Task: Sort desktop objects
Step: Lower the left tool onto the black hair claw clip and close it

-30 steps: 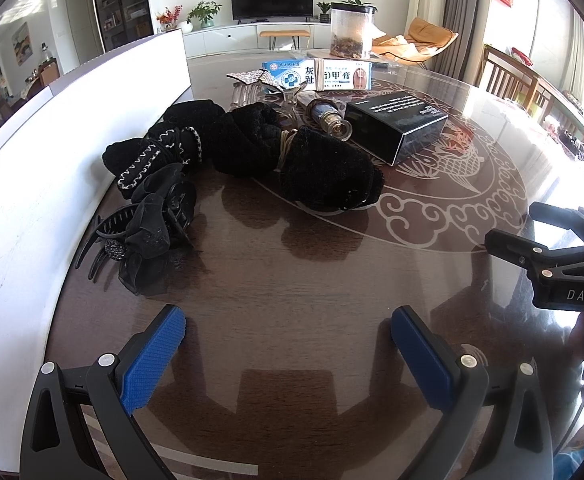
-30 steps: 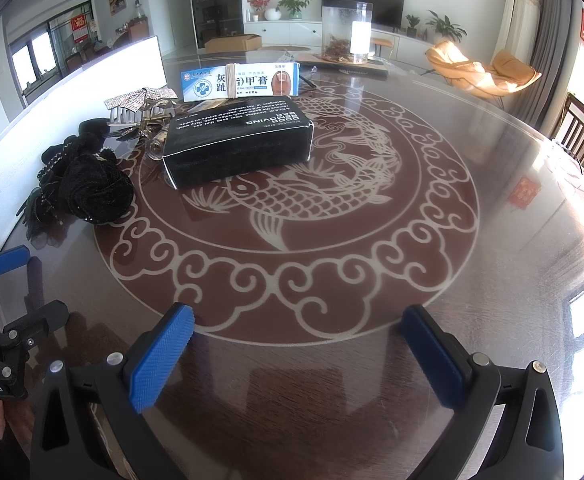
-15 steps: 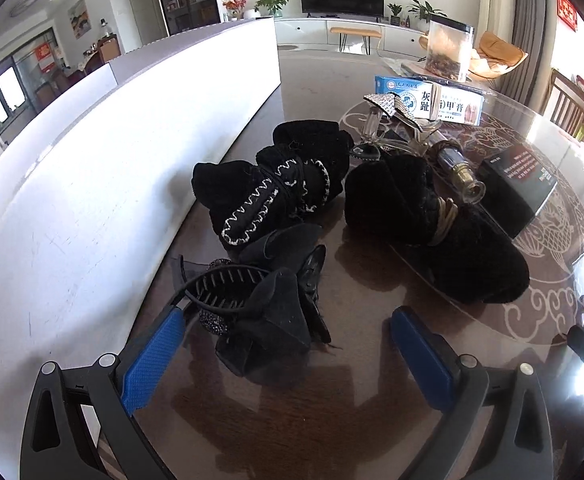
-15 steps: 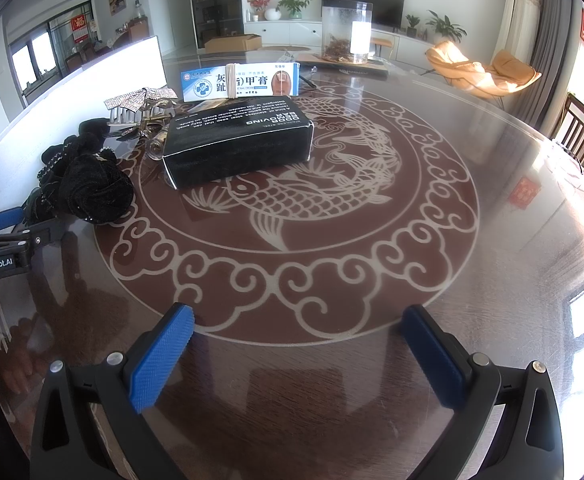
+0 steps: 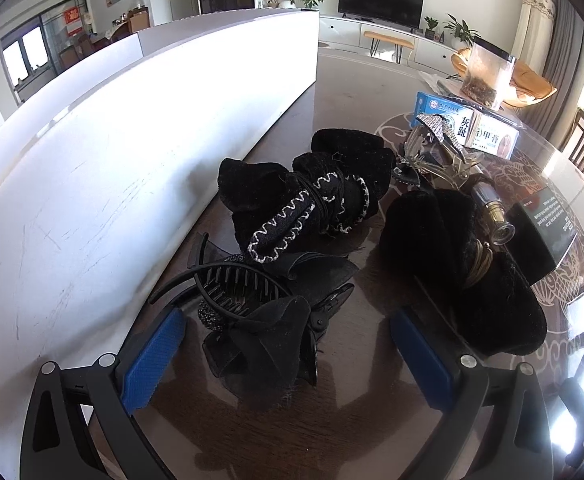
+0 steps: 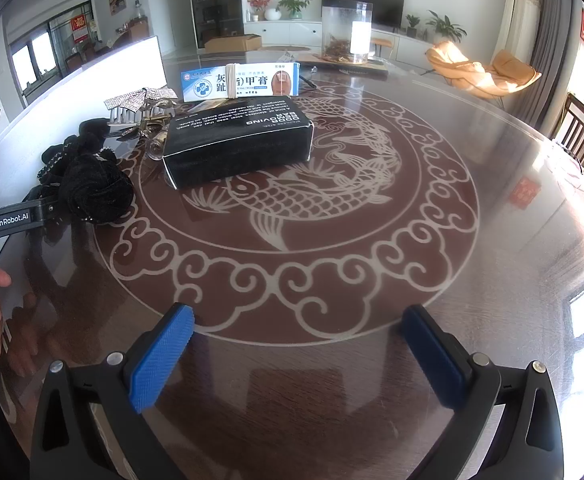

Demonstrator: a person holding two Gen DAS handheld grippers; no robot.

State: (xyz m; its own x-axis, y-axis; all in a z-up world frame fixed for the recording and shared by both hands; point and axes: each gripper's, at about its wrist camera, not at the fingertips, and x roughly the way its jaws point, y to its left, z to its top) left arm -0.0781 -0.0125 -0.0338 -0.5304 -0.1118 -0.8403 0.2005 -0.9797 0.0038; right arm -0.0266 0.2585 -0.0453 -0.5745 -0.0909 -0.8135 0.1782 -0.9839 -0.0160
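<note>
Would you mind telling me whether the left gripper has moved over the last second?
Yes. The left gripper has advanced toward the white board, closing on the black claw clip.

Glossy glass-smooth table [image 6: 432,288]; fuzzy black cloth hair bows [image 5: 324,196]; matt plastic claw clip [image 5: 232,284]; textured blue pads [image 6: 160,360].

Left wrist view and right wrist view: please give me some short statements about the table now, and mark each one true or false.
1. The left gripper is open around the black bow hair claw. True.
2. The right gripper holds the black box. False: it is open over bare table, holding nothing.
3. The blue and white medicine box stands behind the black box. True.
4. The black box lies on the white board. False: it rests on the table.
</note>
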